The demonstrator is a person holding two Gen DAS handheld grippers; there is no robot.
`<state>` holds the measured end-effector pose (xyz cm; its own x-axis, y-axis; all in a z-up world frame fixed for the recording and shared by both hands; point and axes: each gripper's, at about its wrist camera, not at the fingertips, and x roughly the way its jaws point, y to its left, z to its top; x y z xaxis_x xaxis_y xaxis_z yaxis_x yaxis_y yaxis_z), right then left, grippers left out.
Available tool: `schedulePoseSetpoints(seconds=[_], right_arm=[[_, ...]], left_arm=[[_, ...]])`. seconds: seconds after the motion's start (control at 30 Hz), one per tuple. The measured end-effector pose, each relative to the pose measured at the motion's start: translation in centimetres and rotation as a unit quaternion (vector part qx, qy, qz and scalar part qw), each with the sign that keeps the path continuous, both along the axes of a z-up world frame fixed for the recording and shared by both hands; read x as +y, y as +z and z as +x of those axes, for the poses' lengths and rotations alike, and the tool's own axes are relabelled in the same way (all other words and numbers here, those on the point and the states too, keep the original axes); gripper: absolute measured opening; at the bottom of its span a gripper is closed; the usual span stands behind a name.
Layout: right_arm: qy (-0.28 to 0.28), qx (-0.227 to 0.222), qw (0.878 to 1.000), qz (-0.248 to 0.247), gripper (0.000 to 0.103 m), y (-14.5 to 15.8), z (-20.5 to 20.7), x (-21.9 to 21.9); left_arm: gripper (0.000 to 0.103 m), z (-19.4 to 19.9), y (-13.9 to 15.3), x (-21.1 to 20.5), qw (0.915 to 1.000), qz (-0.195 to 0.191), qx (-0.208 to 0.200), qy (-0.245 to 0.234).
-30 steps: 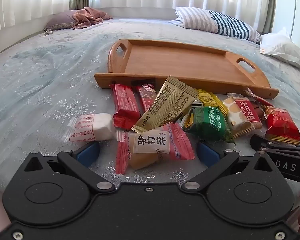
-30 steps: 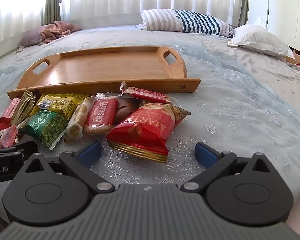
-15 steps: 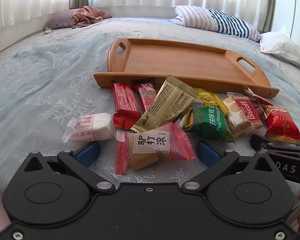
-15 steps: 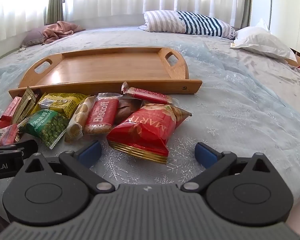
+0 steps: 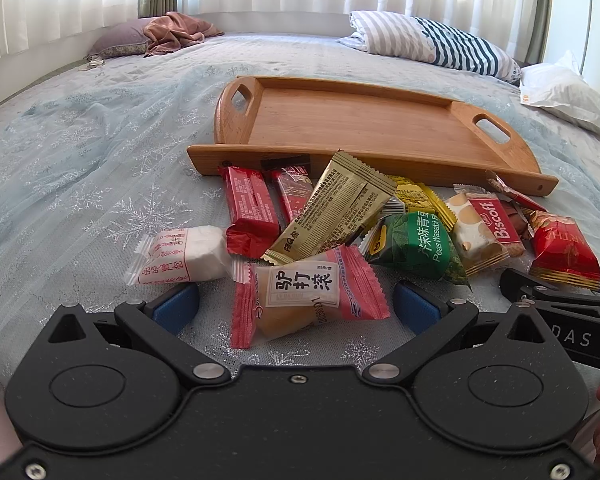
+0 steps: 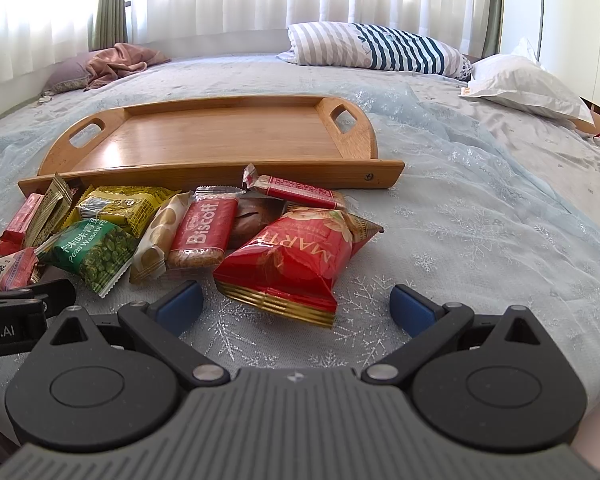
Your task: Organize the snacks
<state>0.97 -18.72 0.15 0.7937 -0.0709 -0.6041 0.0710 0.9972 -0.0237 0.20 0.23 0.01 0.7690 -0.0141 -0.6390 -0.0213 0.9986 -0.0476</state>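
Observation:
A pile of wrapped snacks lies on the bed in front of an empty wooden tray (image 5: 364, 128) (image 6: 220, 136). My left gripper (image 5: 296, 306) is open, its blue pads on either side of a pink packet with Chinese print (image 5: 304, 288). A white packet (image 5: 184, 256), red bars (image 5: 252, 208), a gold sachet (image 5: 336, 208) and green wasabi peas (image 5: 420, 244) lie just beyond. My right gripper (image 6: 296, 304) is open, with the near end of a red Martha packet (image 6: 288, 264) between its pads. A Biscoff packet (image 6: 204, 228) and green peas (image 6: 92, 248) lie to its left.
The bed is covered with a pale blue snowflake spread (image 6: 480, 220). A striped pillow (image 6: 376, 48) and a white pillow (image 6: 524, 84) lie at the back right, a pink cloth on a purple pillow (image 5: 160, 36) at the back left. Curtains hang behind.
Both views have tilted up slightly, so the tray and snacks sit a little lower in frame. Nothing was gripped or moved.

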Motion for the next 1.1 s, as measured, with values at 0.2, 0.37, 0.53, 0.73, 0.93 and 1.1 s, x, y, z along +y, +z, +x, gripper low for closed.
schedulePoseSetpoints(seconds=[0.2,0.37,0.53,0.73,0.93,1.1], right_arm=[[0.000,0.000,1.000,0.000,0.103,-0.02,-0.01,-0.02],[0.000,-0.001,1.000,0.001,0.103,-0.01,-0.02,-0.03],[0.000,0.000,1.000,0.000,0.103,0.01,-0.02,-0.01],[0.000,0.000,1.000,0.001,0.103,0.00,-0.03,-0.01],[0.000,0.000,1.000,0.001,0.103,0.01,-0.03,-0.03],[0.000,-0.001,1.000,0.001,0.103,0.00,-0.04,-0.02]], left_arm=[[0.103,-0.02,0.02,-0.04,1.0000,0.000,0.000,0.000],[0.103,-0.01,0.01,-0.04,1.0000,0.000,0.000,0.000],[0.103,-0.01,0.02,-0.04,1.0000,0.000,0.000,0.000],[0.103,0.02,0.04,0.00,1.0000,-0.002,0.002,-0.001],[0.103,0.03,0.03,0.00,1.0000,-0.002,0.002,-0.001],[0.103,0.04,0.04,0.01,1.0000,-0.002,0.002,-0.001]])
